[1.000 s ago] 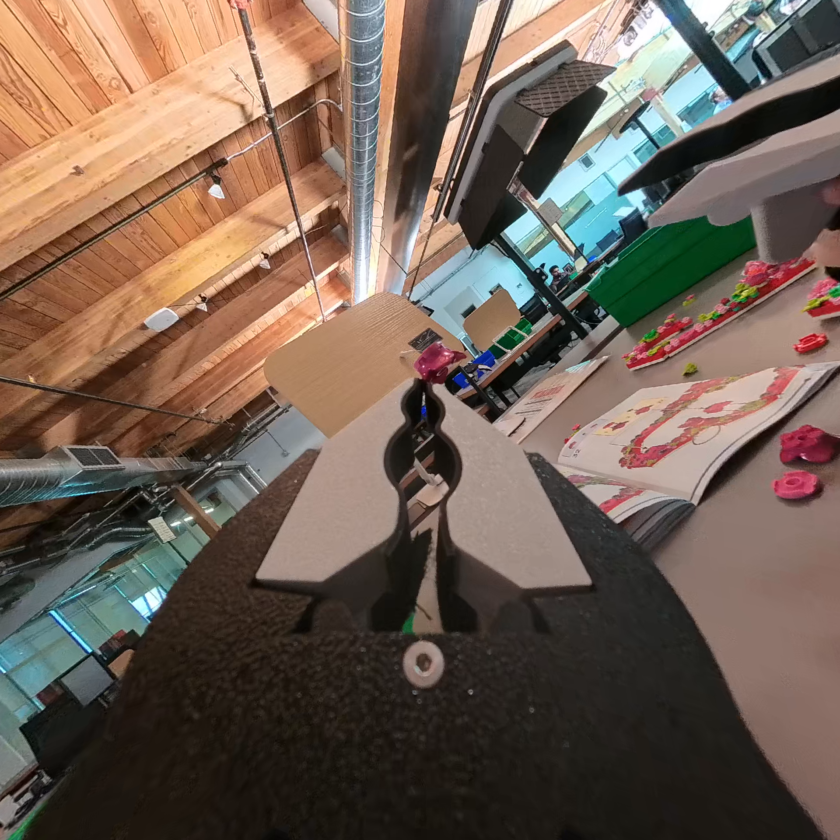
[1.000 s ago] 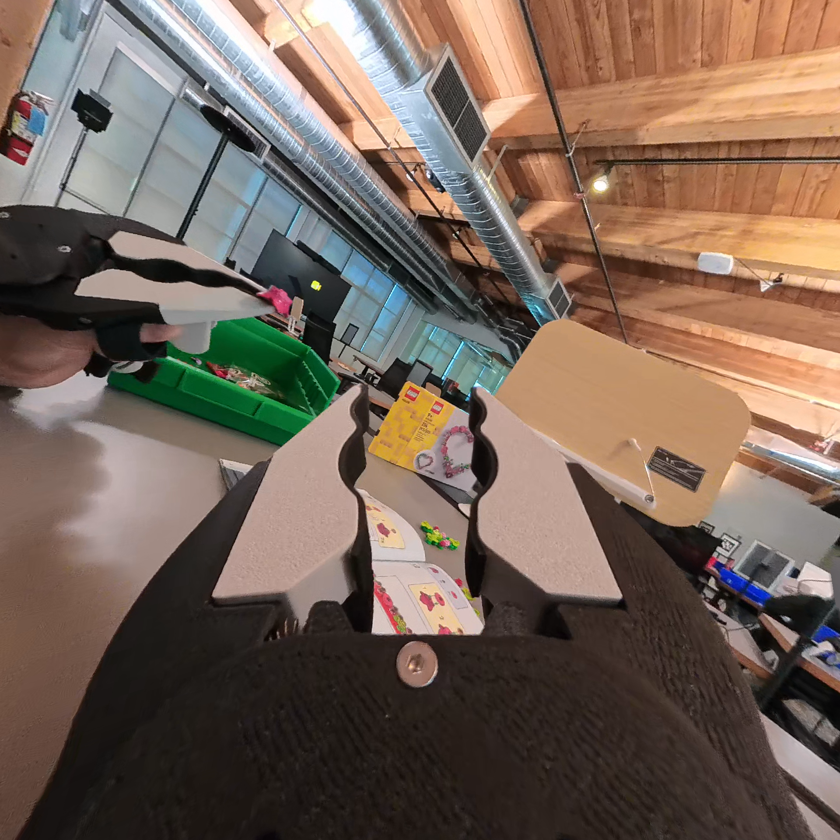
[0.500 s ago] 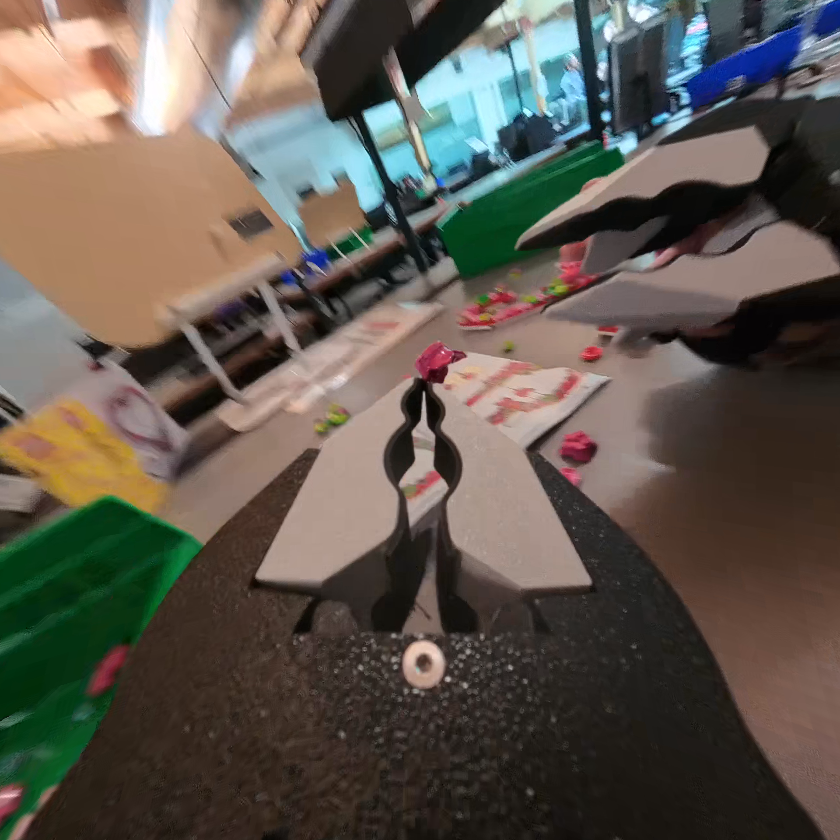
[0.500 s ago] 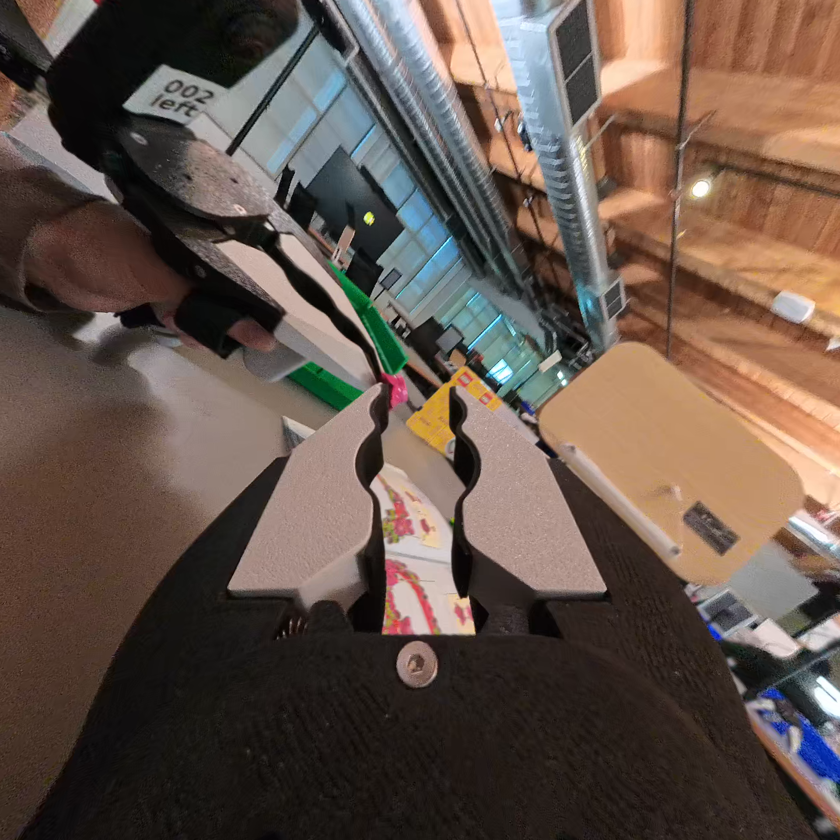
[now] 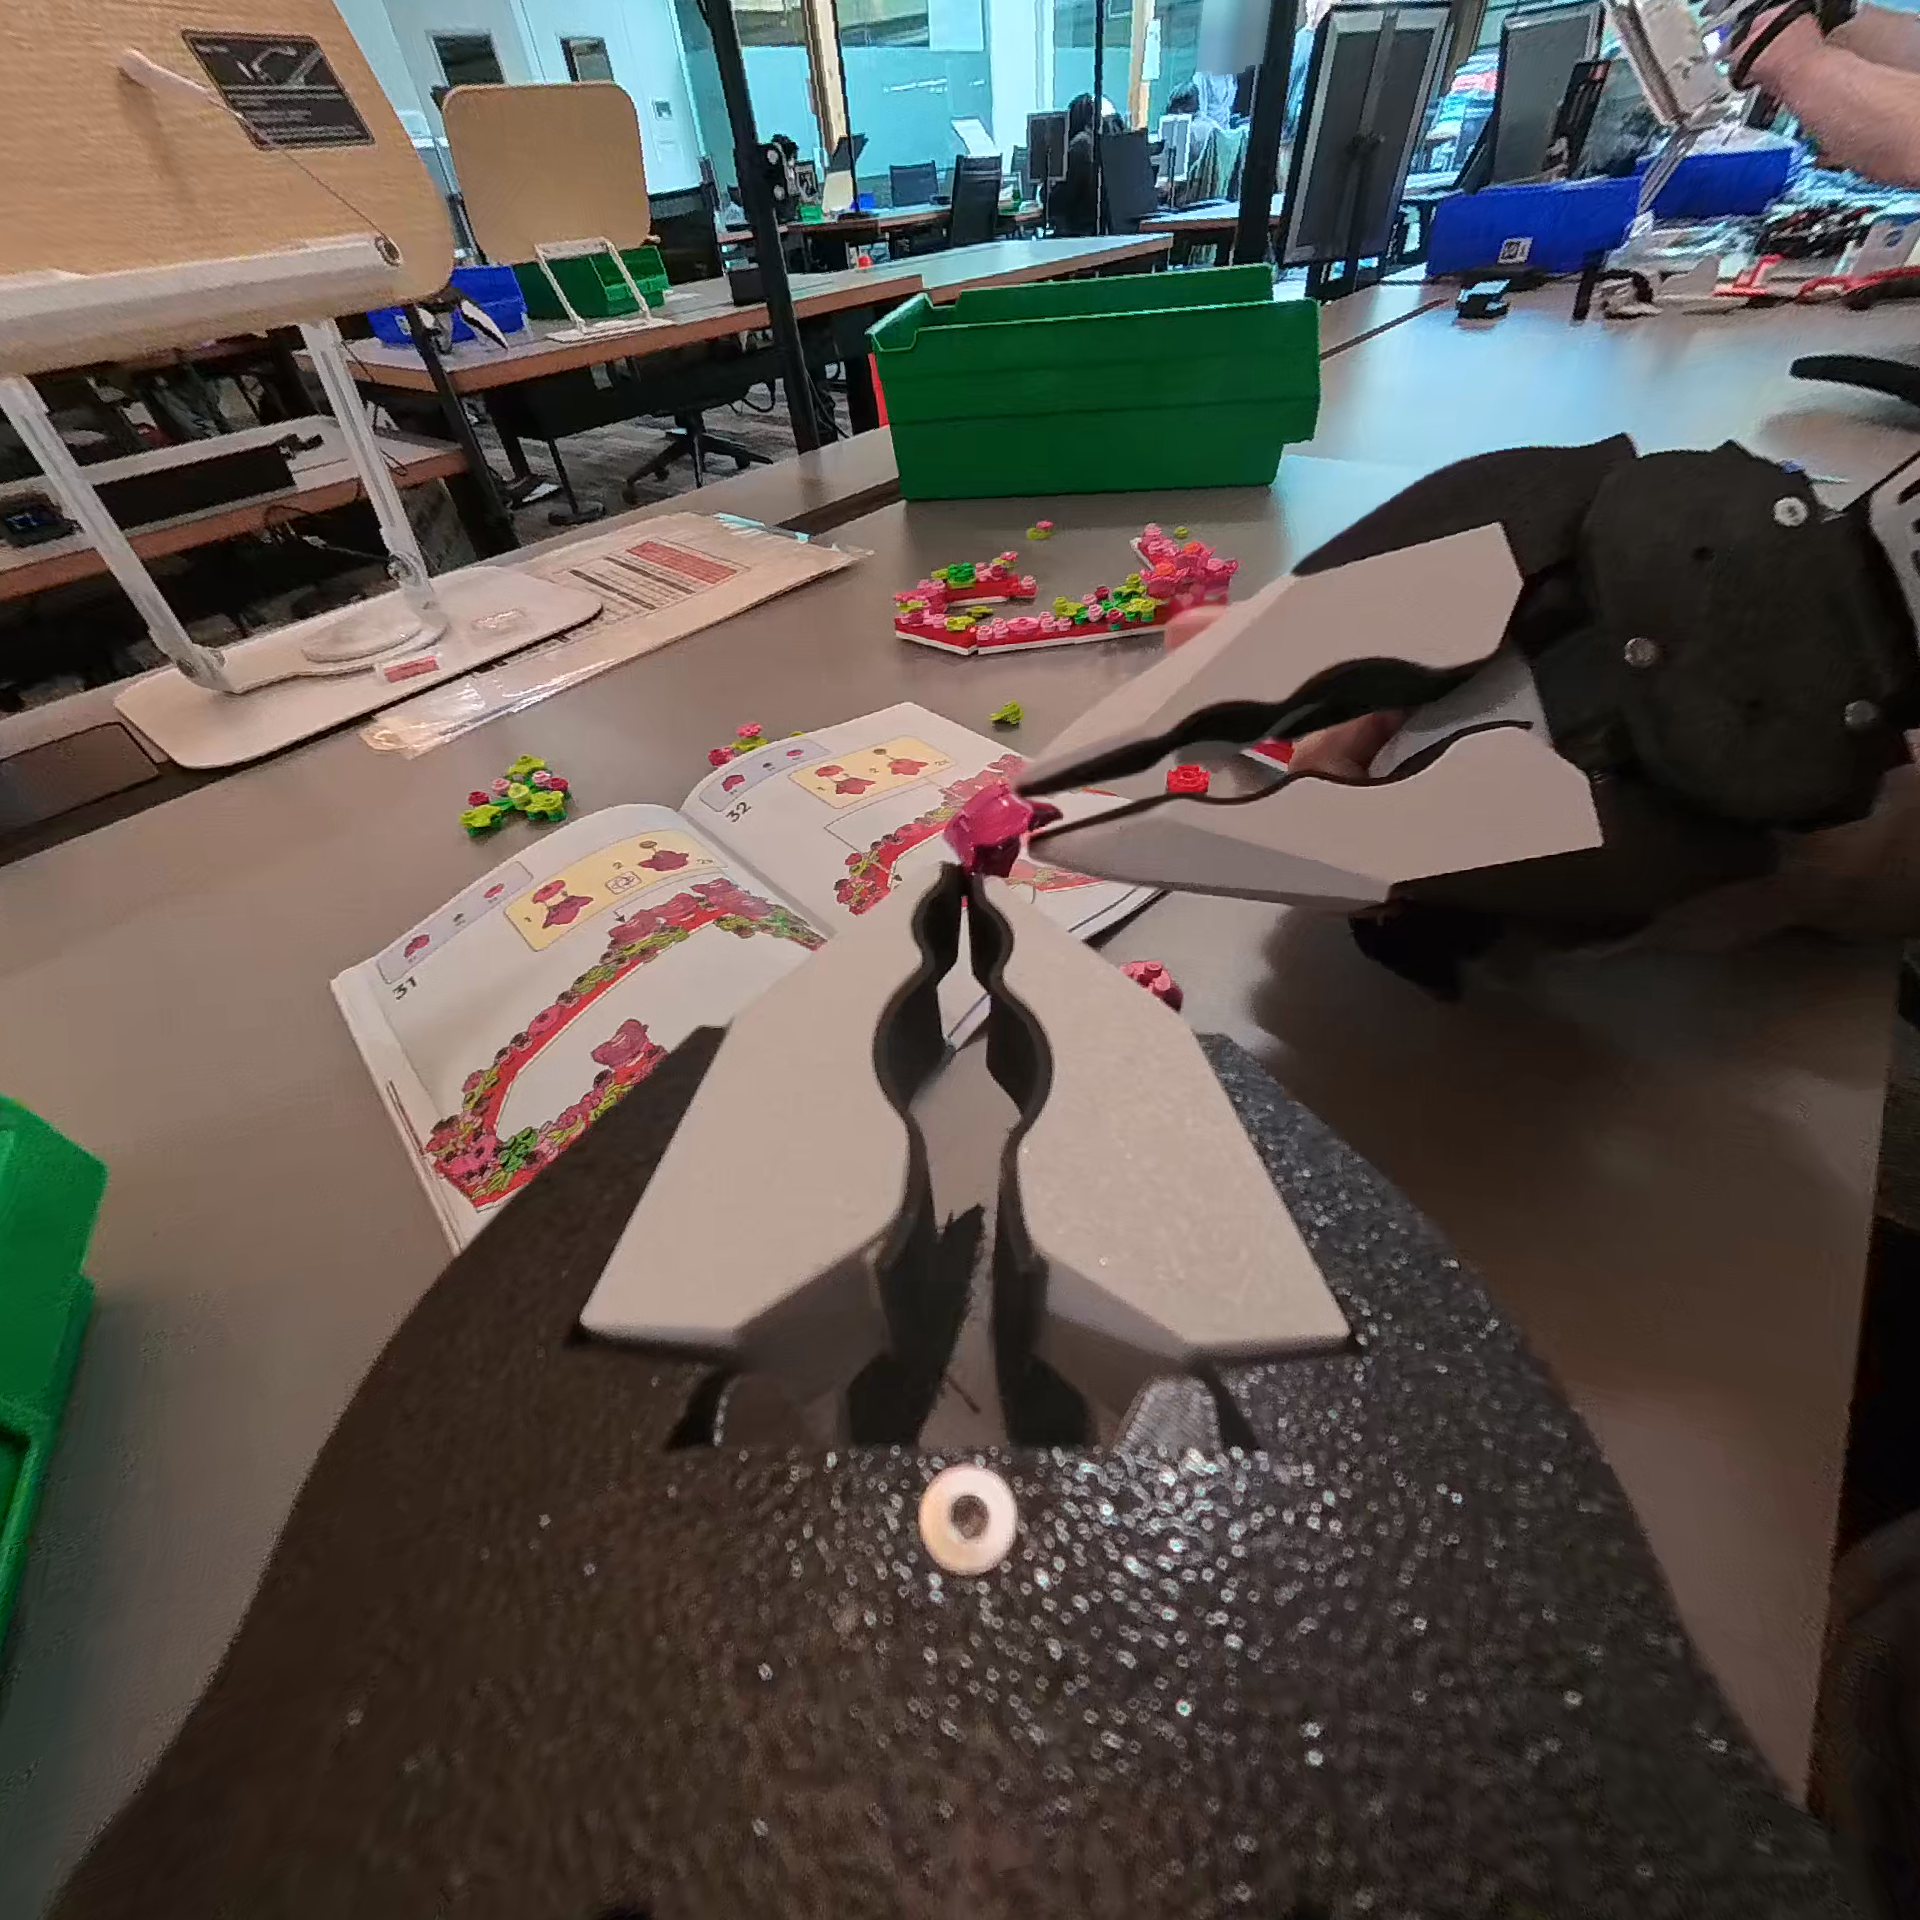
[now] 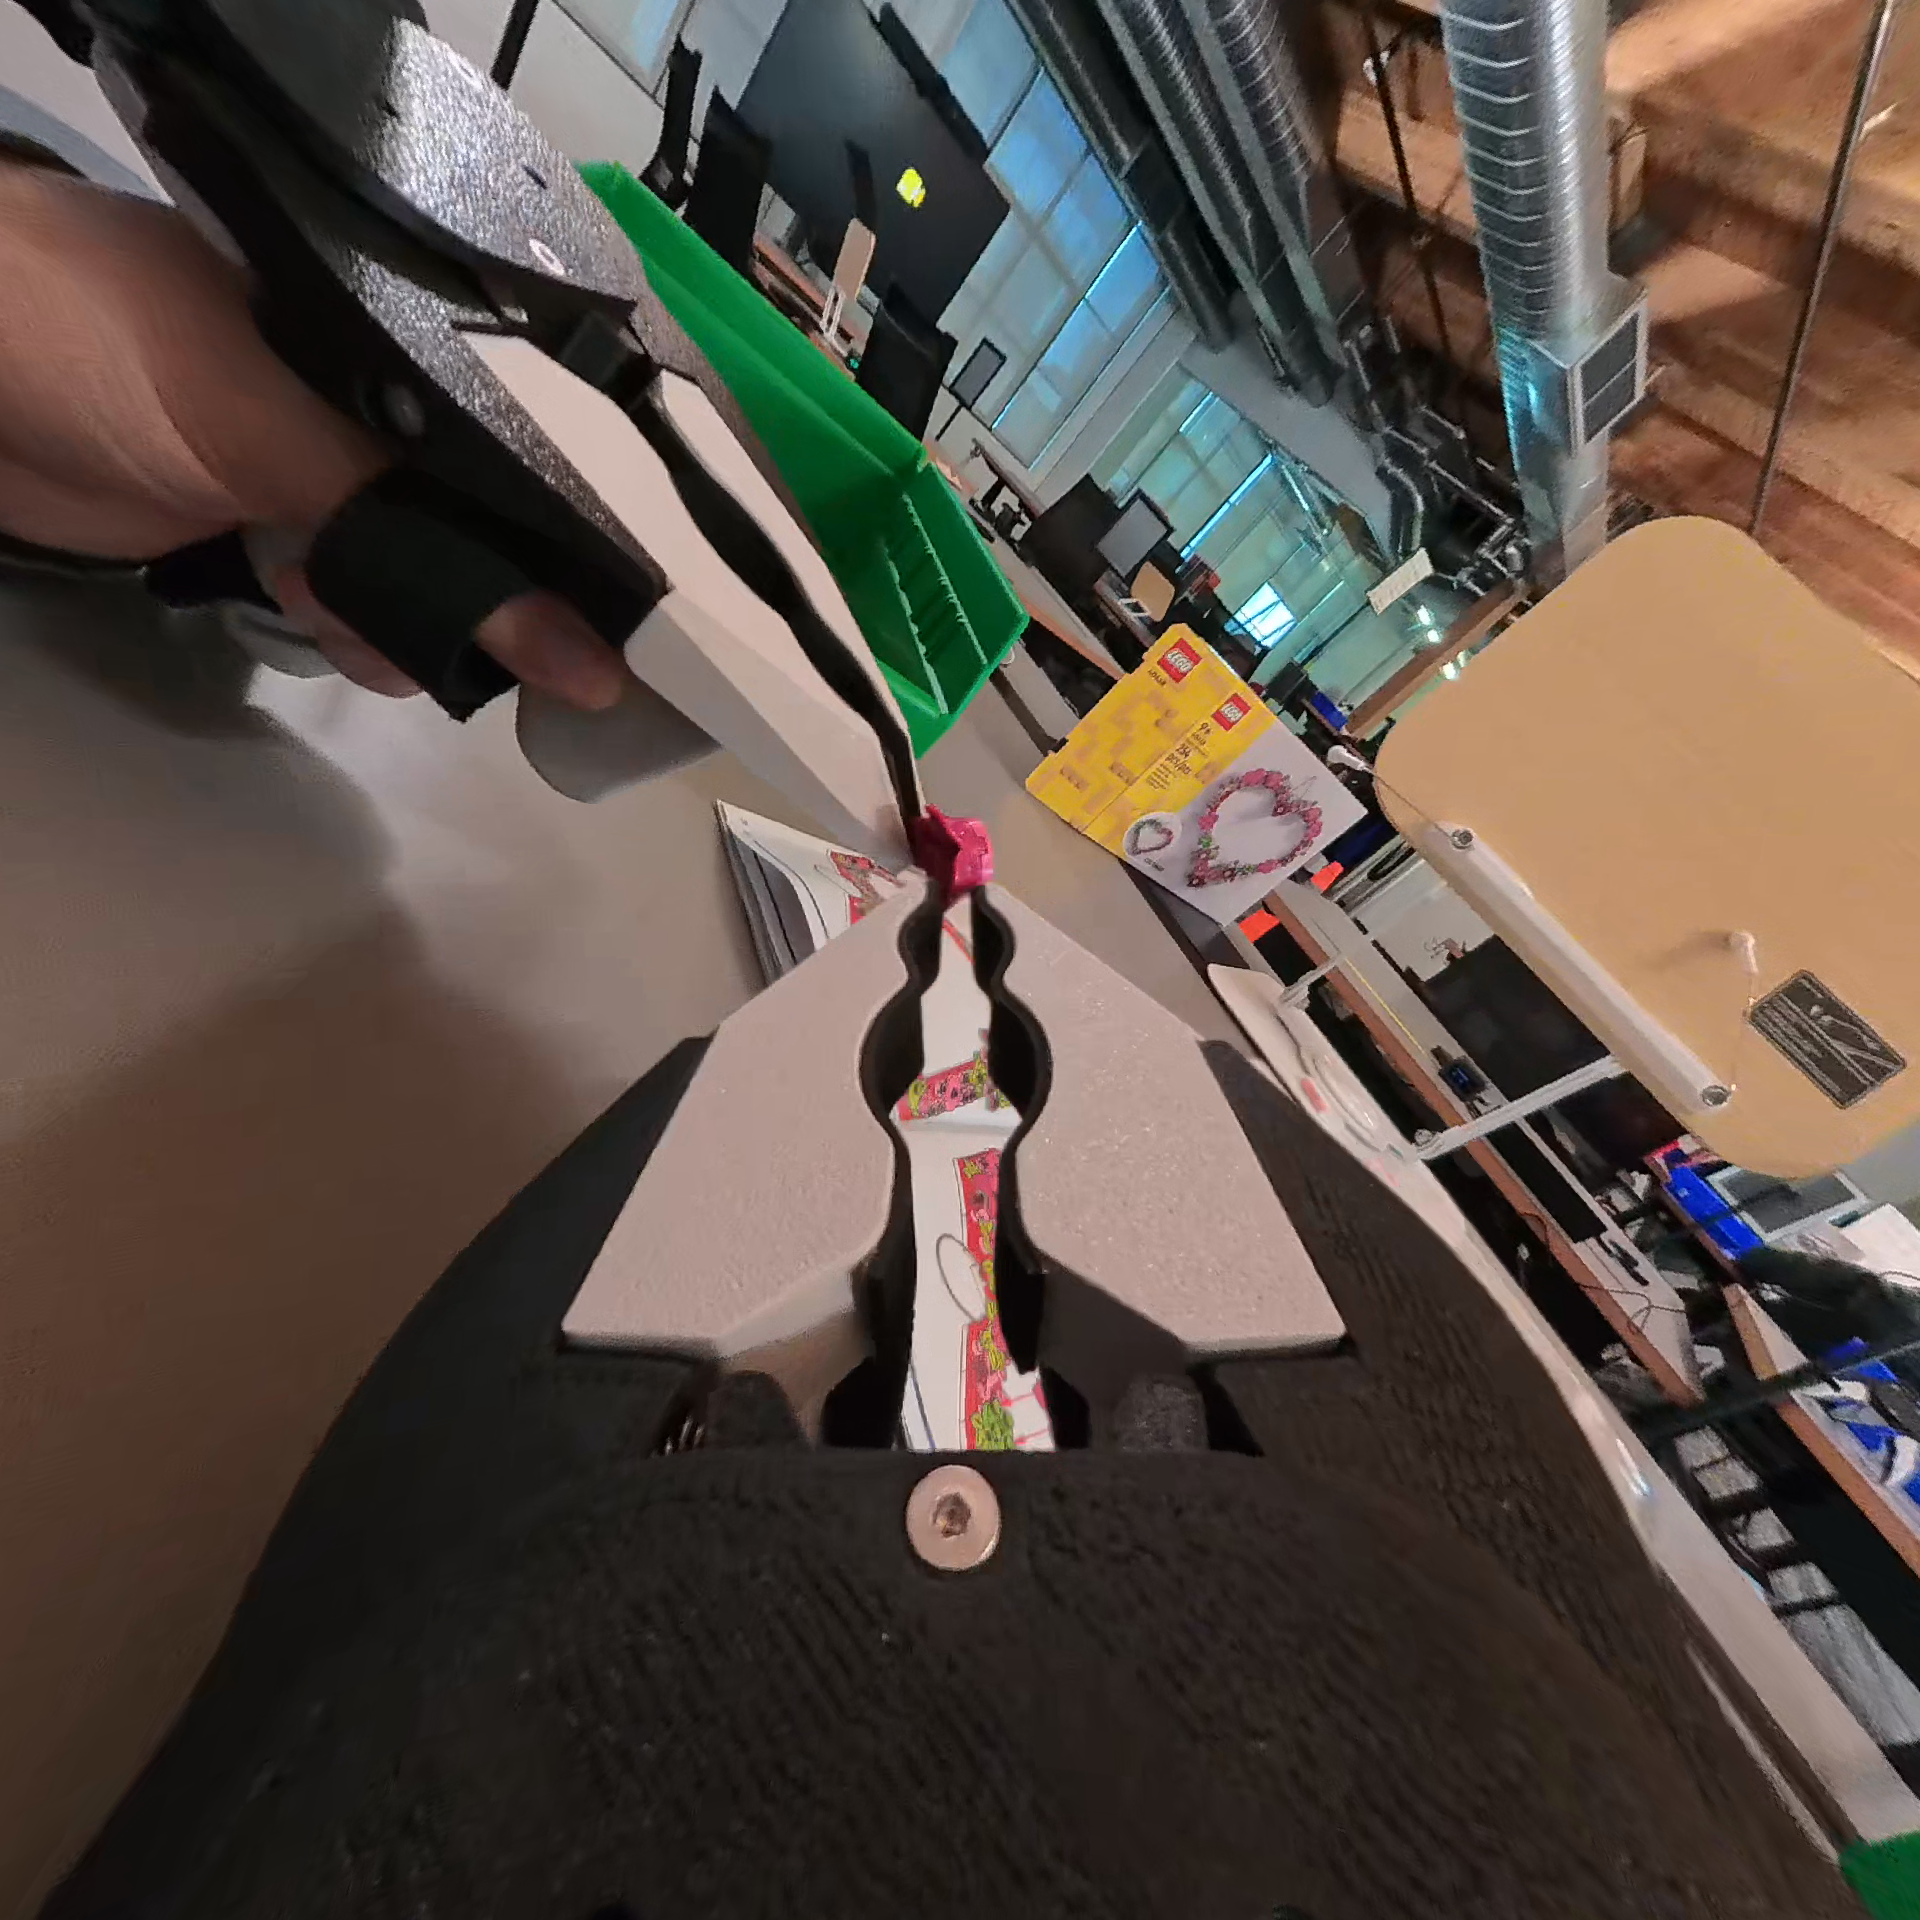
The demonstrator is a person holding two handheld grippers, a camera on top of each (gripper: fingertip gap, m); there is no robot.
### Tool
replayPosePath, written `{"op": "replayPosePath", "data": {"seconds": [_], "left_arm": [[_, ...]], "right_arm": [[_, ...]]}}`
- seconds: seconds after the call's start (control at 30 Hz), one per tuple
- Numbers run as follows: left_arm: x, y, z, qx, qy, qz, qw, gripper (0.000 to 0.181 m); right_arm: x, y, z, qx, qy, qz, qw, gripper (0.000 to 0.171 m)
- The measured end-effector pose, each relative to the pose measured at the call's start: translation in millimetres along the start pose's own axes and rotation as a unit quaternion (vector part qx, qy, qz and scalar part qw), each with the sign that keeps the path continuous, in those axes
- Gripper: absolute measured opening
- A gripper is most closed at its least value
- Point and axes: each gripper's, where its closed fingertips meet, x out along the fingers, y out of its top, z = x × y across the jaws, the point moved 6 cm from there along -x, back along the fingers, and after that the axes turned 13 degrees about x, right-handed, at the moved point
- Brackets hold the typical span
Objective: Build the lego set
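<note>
My left gripper (image 5: 966, 883) is shut on a small magenta flower piece (image 5: 987, 826) and holds it above the open instruction booklet (image 5: 582, 997). My right gripper (image 5: 1029, 818) comes in from the right, and its jaws have closed onto the same piece. In the right wrist view the piece (image 6: 951, 847) sits just past the right gripper's tips (image 6: 956, 902), with the left gripper (image 6: 906, 821) reaching in from the upper left. A partly built red strip with pink and green flowers (image 5: 1039, 613) lies on the table beyond the booklet.
A green bin (image 5: 1091, 384) stands behind the build, and another (image 5: 42, 1299) at the left edge. A small flower cluster (image 5: 516, 795) and loose pink pieces (image 5: 1153, 977) lie near the booklet. A yellow set box (image 6: 1174, 748) and a wooden panel on a stand (image 5: 208, 187) are farther back. My left and right fingertips are right by each other.
The left gripper tilted down from the ceiling toward the table, still holding the magenta piece. The right gripper moved in and narrowed from open to closed on the piece.
</note>
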Motion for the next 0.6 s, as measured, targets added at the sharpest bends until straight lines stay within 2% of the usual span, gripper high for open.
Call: {"op": "replayPosePath", "data": {"seconds": [0.2,0.23,0.33,0.4,0.5,0.53,0.6], "left_arm": [[-2,2,1,0.015,-0.008,0.021,1.0,0.0],[-4,4,1,0.033,-0.007,0.028,0.999,0.007],[-7,5,1,0.152,0.014,0.018,0.988,0.053],[-8,3,5,0.262,0.031,0.009,0.965,0.062],[-10,0,18,0.404,0.052,0.023,0.913,0.053],[-12,2,22,0.427,0.061,0.038,0.901,0.046],[-13,6,30,0.436,0.051,0.059,0.896,0.042]], "right_arm": [[-1,1,4,0.041,0.021,-0.009,0.999,0.0],[0,1,6,0.056,0.028,-0.016,0.998,0.0],[1,-1,15,0.168,0.077,-0.055,0.981,0.0],[1,-1,19,0.274,0.129,-0.084,0.949,0.0],[-1,2,17,0.421,0.233,-0.135,0.866,0.0],[-3,3,15,0.461,0.267,-0.147,0.833,0.0],[-7,5,13,0.517,0.314,-0.16,0.78,0.0]]}}
